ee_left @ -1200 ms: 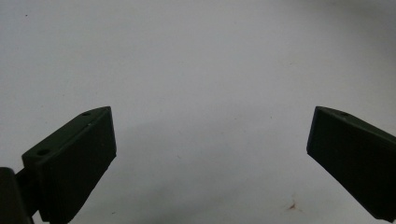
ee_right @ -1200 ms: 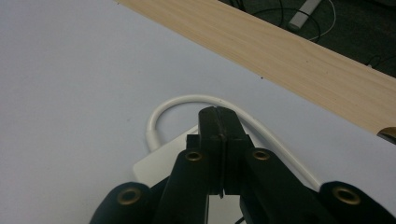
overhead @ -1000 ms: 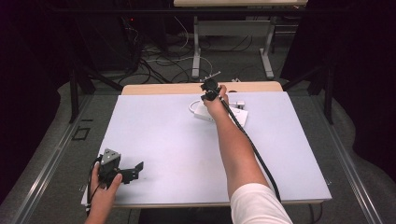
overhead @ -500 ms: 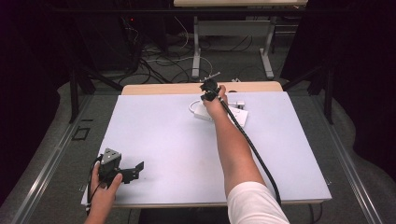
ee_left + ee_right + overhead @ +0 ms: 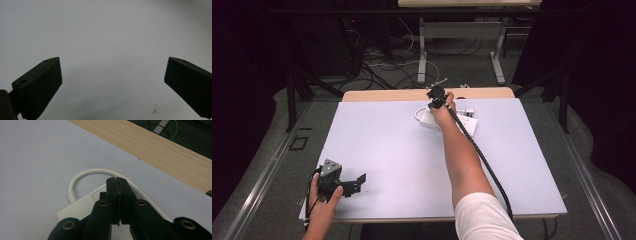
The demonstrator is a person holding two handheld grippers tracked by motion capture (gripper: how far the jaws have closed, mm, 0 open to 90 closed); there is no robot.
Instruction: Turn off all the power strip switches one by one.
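The right gripper [image 5: 117,180] has its 2 jaws pressed flat together with nothing visibly between them, hanging just over the white power strip [image 5: 82,206], which lies directly beneath and behind the tips; whether the tips touch it is hard to tell. The strip's white cord [image 5: 87,173] loops out ahead of the jaws, toward the wooden table edge [image 5: 160,150]. Well apart, the left gripper [image 5: 354,182] rests released, jaws spread wide over bare table [image 5: 107,37].
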